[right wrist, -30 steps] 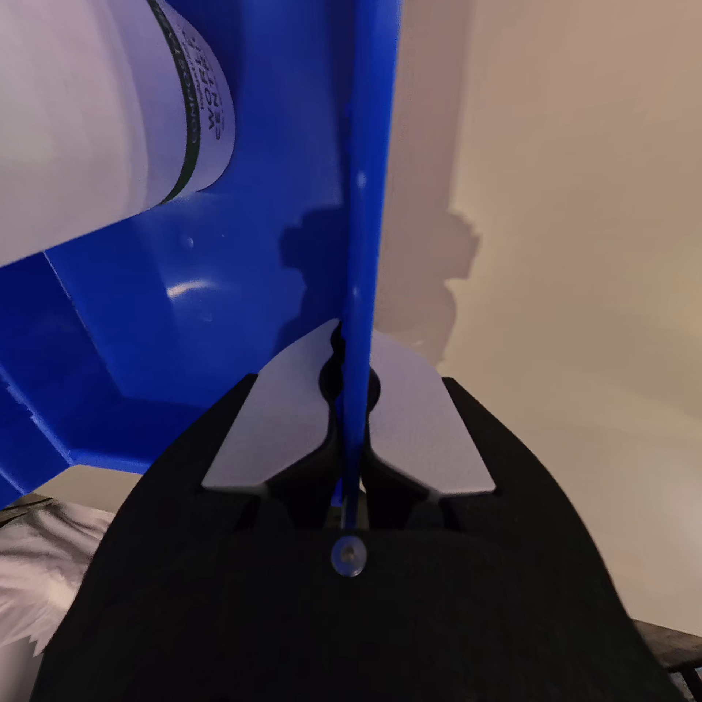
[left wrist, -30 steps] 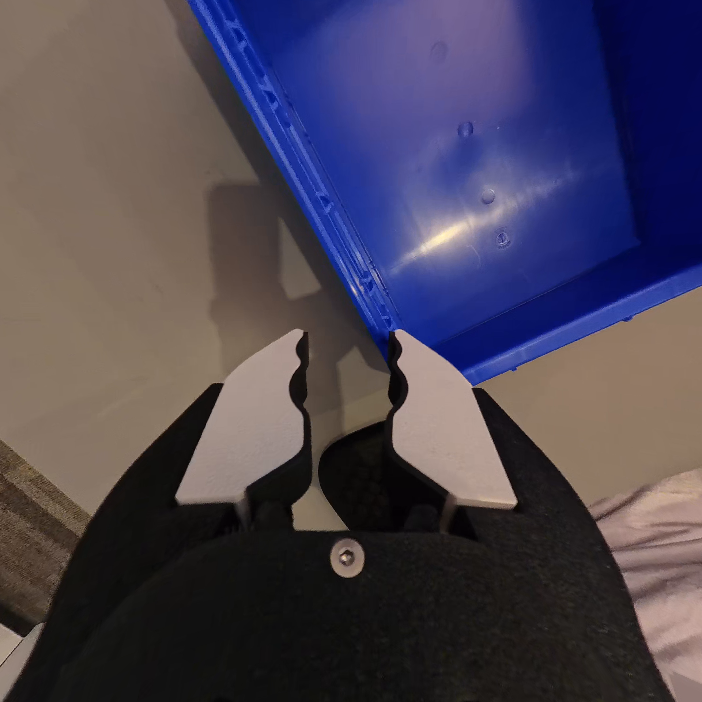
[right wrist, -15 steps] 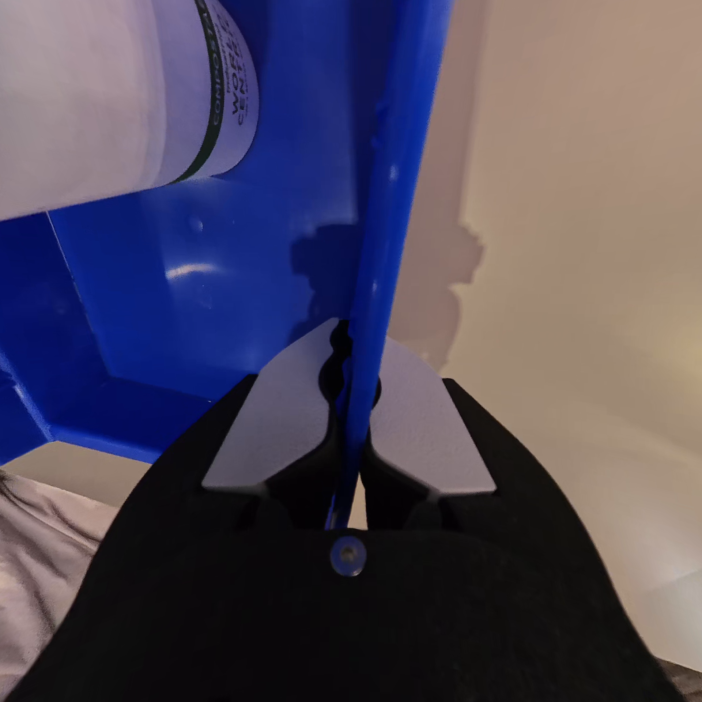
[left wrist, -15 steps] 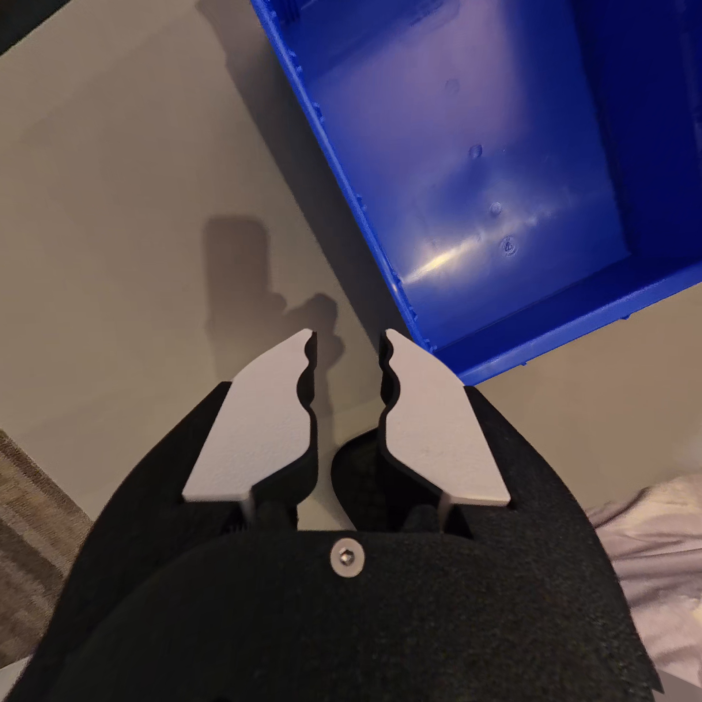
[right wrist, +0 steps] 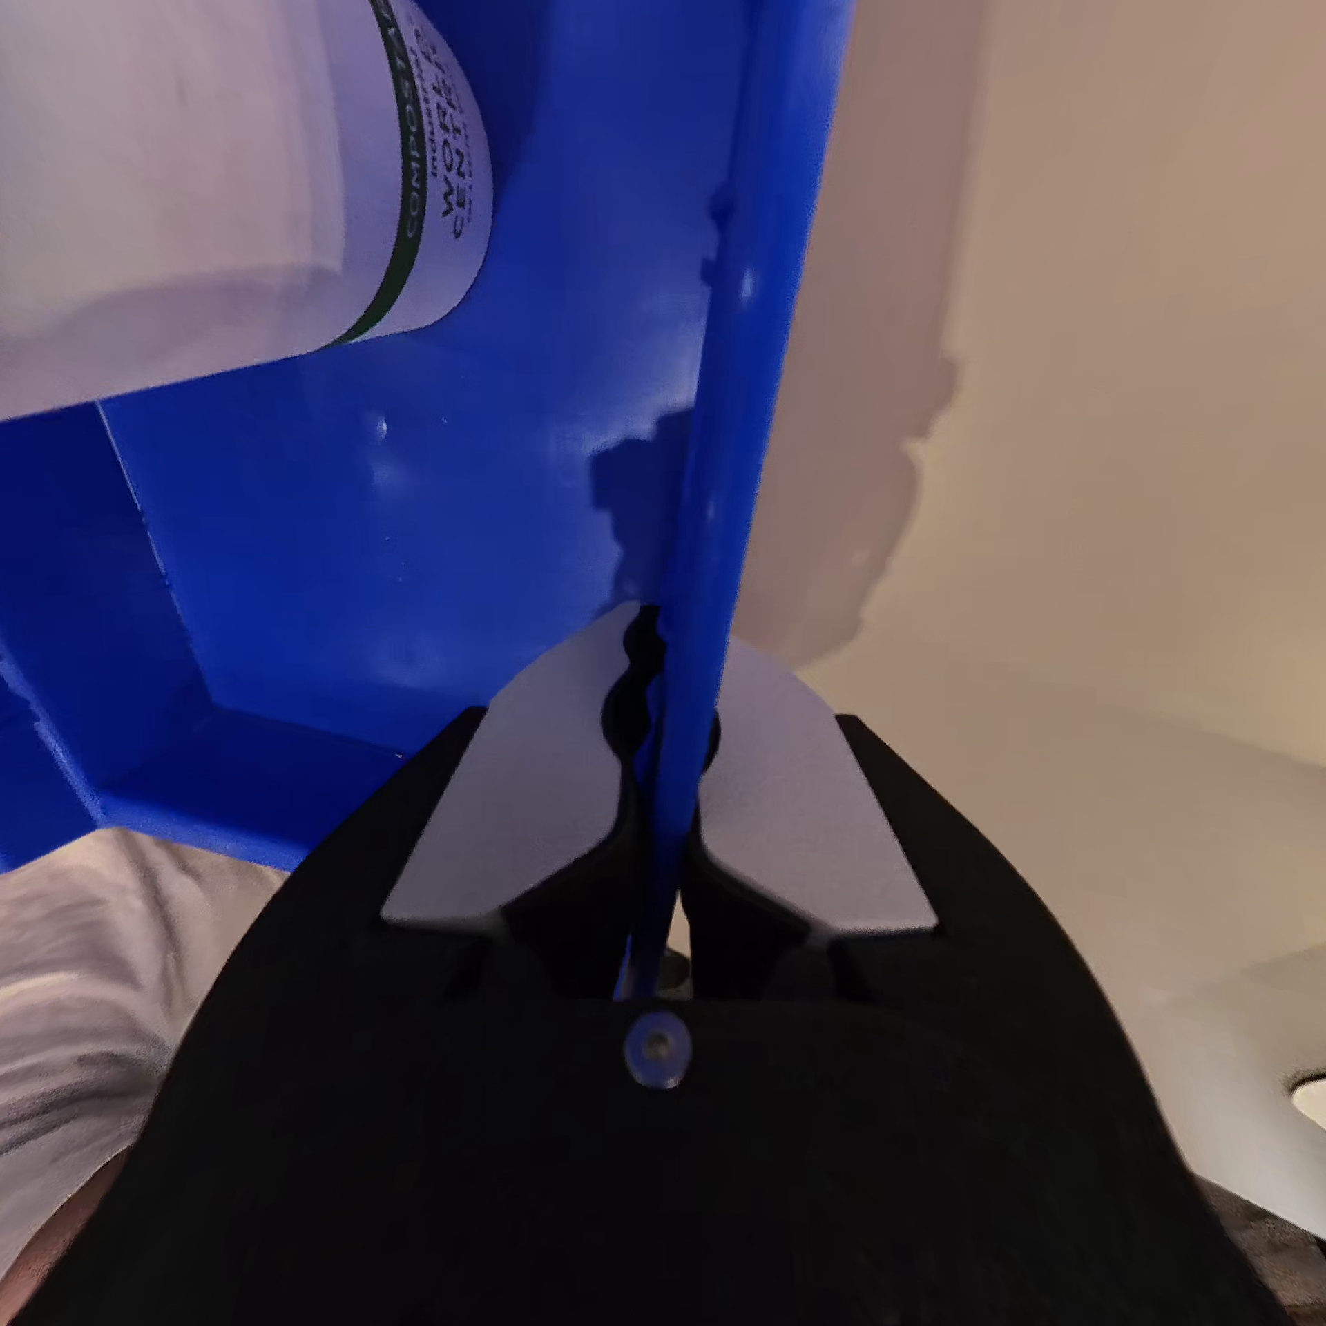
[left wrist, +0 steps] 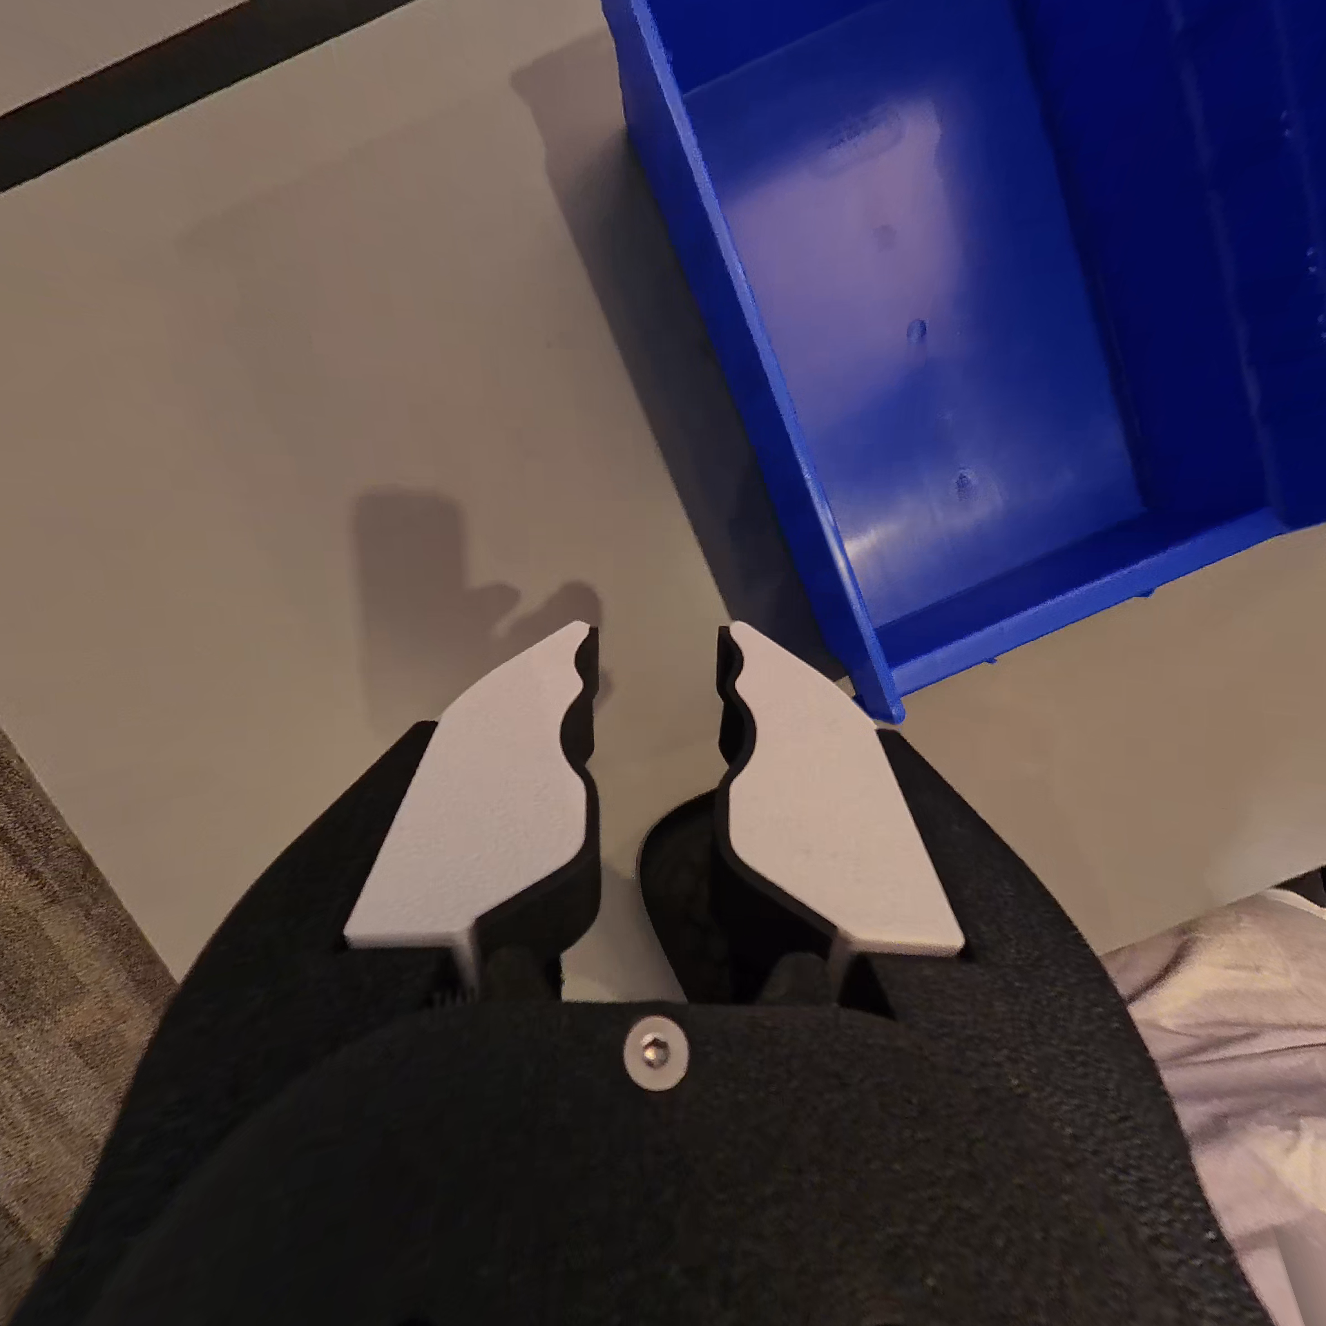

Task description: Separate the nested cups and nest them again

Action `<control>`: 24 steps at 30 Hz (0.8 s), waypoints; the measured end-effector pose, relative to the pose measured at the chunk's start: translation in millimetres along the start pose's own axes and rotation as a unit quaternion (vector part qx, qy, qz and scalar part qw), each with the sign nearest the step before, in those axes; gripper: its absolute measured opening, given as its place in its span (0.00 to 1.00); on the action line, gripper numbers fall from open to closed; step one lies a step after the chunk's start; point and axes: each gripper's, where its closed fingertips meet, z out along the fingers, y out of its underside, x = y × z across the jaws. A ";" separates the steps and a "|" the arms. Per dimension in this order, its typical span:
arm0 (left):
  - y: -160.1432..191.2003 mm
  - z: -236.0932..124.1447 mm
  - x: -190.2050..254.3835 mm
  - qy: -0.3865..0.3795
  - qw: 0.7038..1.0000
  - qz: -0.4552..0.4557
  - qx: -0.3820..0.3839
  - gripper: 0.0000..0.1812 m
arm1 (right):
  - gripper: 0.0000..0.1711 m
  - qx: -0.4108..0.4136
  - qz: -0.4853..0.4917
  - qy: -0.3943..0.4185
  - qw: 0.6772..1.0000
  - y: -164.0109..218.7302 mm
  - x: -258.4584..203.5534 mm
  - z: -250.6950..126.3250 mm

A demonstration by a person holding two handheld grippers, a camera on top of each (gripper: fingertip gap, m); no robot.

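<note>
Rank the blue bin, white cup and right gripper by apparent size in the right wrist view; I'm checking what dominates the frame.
1. right gripper, enlarged by nearness to the camera
2. blue bin
3. white cup, partly cropped, so its true size is unsure

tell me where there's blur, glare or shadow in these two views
Left wrist view: sharp; the left hand-held gripper throws a dark shadow on the grey table; soft glare on the blue bin floor. Right wrist view: the white paper cup is close and blurred; the right hand-held gripper shadows the bin wall.
</note>
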 end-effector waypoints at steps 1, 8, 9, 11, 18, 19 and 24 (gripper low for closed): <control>1.9 -4.4 -2.3 0.000 1.000 -0.005 0.006 0.17 | 0.03 -0.002 -0.004 -0.004 1.000 -0.1 -8.0 -9.9; 29.1 -42.0 -30.0 -0.016 0.996 -0.064 0.052 0.17 | 0.02 -0.027 -0.066 0.002 0.997 -26.5 -83.9 -66.4; 34.9 -46.5 -35.5 -0.021 0.995 -0.078 0.056 0.17 | 0.02 -0.029 -0.080 0.004 0.996 -34.7 -97.7 -69.9; 46.2 -55.0 -46.5 -0.033 0.992 -0.102 0.064 0.17 | 0.03 -0.029 -0.111 0.010 0.993 -54.3 -126.8 -72.7; 67.5 -79.4 -57.0 -0.035 0.985 -0.129 0.107 0.18 | 0.02 -0.019 -0.217 -0.020 0.976 -138.8 -252.2 -48.4; 71.1 -81.2 -57.7 -0.040 0.986 -0.126 0.106 0.19 | 0.02 -0.018 -0.231 -0.024 0.973 -151.3 -271.0 -43.1; 95.2 -96.6 -66.8 -0.059 0.980 -0.147 0.122 0.20 | 0.03 -0.030 -0.280 -0.047 0.958 -203.8 -352.6 -11.3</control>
